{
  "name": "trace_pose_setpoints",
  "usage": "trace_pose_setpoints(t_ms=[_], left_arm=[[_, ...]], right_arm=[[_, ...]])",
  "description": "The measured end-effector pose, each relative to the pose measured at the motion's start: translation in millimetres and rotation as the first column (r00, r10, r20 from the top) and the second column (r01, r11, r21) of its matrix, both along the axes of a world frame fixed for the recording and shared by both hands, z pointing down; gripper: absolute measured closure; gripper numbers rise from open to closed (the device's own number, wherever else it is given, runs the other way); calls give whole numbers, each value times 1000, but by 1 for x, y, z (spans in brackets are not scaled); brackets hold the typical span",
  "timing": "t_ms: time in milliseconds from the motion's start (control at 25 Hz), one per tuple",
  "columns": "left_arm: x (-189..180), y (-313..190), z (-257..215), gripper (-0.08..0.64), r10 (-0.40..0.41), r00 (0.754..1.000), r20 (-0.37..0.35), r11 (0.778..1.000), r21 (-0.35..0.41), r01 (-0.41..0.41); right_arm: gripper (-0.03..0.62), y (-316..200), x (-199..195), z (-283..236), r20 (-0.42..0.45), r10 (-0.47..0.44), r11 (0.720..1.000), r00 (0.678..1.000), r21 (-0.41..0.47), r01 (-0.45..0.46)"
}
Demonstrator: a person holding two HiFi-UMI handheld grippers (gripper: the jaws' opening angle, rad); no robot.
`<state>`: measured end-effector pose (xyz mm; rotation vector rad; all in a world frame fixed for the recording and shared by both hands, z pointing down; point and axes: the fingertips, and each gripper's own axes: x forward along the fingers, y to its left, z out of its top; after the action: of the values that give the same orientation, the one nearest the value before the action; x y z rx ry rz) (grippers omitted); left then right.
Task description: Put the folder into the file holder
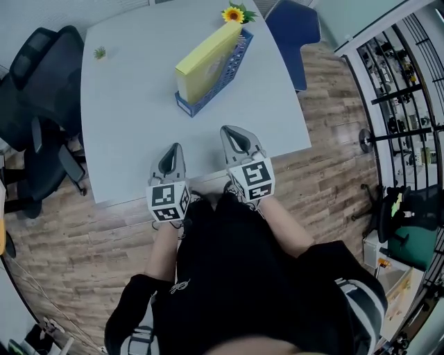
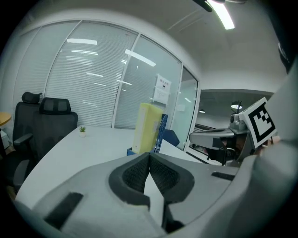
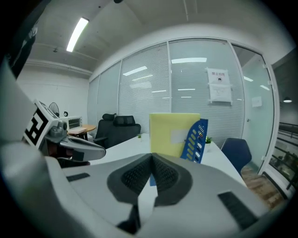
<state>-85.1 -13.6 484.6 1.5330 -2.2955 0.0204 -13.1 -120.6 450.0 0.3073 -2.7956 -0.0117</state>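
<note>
The yellow folder (image 1: 207, 57) stands upright inside the blue file holder (image 1: 223, 78) at the far middle of the white table (image 1: 132, 125). It also shows as the yellow folder (image 2: 148, 128) in the blue holder (image 2: 160, 134), and as the folder (image 3: 173, 135) beside the holder's perforated side (image 3: 198, 139). Both grippers hover at the table's near edge, well short of the holder. My left gripper (image 1: 173, 154) is shut and empty, tips together (image 2: 149, 158). My right gripper (image 1: 232, 132) is shut with nothing in it (image 3: 152, 160).
Black office chairs (image 1: 38, 97) stand left of the table, a blue chair (image 1: 295, 31) at the far right. A sunflower (image 1: 234, 14) sits behind the holder and a tiny plant (image 1: 100, 52) at the far left. Shelving (image 1: 399, 83) lines the right wall.
</note>
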Motion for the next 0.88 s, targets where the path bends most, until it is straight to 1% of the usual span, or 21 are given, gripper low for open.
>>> trace_pose_setpoints(t_ms=[200, 400, 520, 640, 880], left_arm=[[4, -19, -34, 563, -19, 998, 66, 999, 49, 16], [-2, -28, -72, 563, -54, 988, 143, 994, 100, 39], [2, -26, -91, 563, -80, 983, 163, 991, 115, 61], [-2, -32, -111, 563, -102, 977, 190, 987, 139, 76], [0, -52, -128, 563, -93, 969, 229, 985, 163, 56]], right_arm=[[588, -17, 2, -28, 56, -14, 999, 998, 44, 12], [588, -32, 2, -67, 141, -23, 997, 990, 71, 13], [588, -36, 12, -89, 179, -29, 997, 983, 80, 15], [588, -46, 12, -110, 222, -34, 995, 974, 95, 13], [588, -54, 11, -130, 267, -38, 993, 963, 121, 5]])
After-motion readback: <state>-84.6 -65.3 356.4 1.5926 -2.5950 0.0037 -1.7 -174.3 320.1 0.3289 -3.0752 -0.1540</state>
